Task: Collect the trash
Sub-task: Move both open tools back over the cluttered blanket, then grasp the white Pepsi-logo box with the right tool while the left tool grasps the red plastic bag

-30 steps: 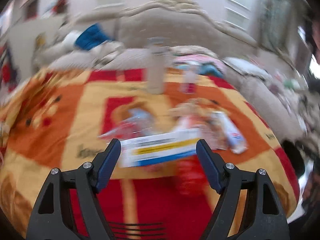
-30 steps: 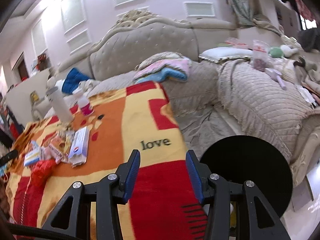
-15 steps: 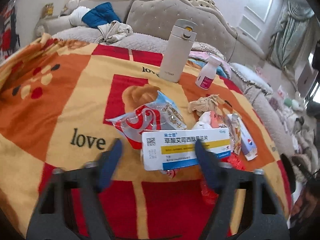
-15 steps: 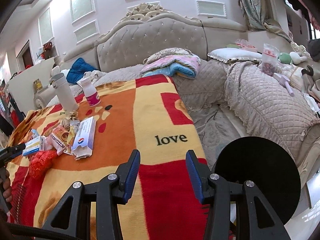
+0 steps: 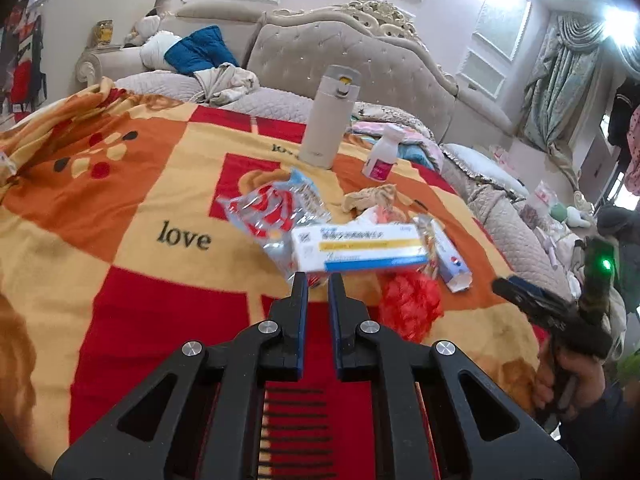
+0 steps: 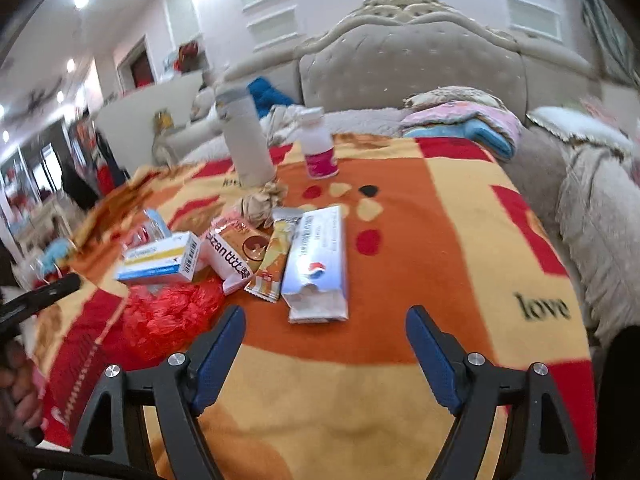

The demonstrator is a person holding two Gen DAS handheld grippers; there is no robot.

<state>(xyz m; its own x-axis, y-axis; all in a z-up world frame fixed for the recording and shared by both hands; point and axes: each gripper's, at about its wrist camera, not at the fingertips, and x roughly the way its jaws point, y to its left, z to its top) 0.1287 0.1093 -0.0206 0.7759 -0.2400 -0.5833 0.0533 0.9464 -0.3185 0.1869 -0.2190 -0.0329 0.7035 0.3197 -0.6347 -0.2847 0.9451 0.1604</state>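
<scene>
Your left gripper is pressed together with nothing in it, tips hovering just short of the white box at the near edge of the pile. So that hand isn't grabbing anything yet. Your right gripper has its jaws opening, nothing between them, aimed at the silver wrapper lying flat on the blanket just ahead of it.

Looks to me like you're at the reach-in stage, first pickup not made.

The trash sits in one clump mid-blanket: red bag nearest, then the box, a pink pack, an orange sachet, the silver wrapper, and a crumpled tissue behind. Further back stand the flask and a small bottle, probably not trash.

Next move, I'd say: drop the right gripper over the wrapper's near end and pinch low, since it's flat. The left needs to spread before it can take the box.
</scene>
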